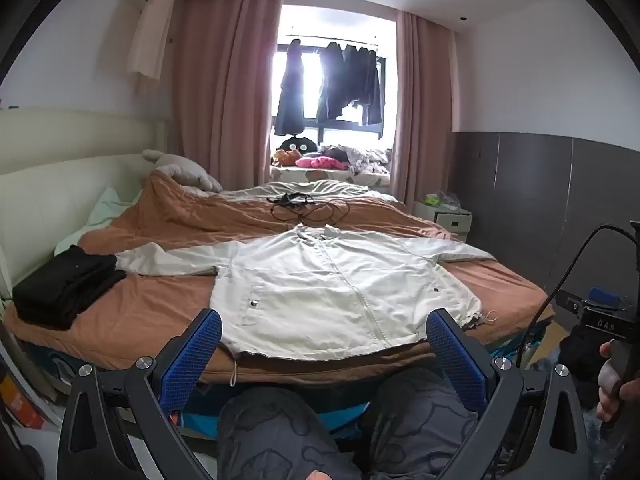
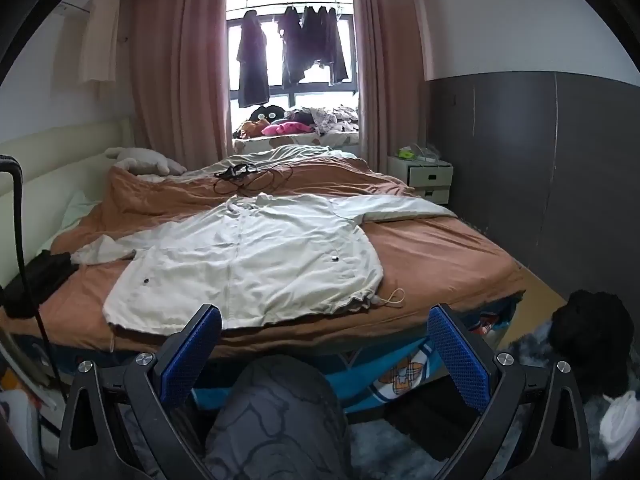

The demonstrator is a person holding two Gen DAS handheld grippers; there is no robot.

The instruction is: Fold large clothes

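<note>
- Two grippers, left gripper [image 1: 324, 344] and right gripper [image 2: 325, 340], hang spread wide and empty above the person's knees [image 1: 280, 420], short of the bed's near edge.
- Just beyond them a white jacket [image 1: 320, 292] lies flat, sleeves out, on the orange bedspread [image 1: 160, 300].
- Folded black clothes [image 1: 64, 284] sit off its left sleeve; black cables [image 1: 304, 208] lie farther back.

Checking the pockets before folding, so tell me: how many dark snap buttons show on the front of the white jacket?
2: one on the left front panel of the jacket, one on the right panel, either side of the zipper. Others may be hidden.
</note>
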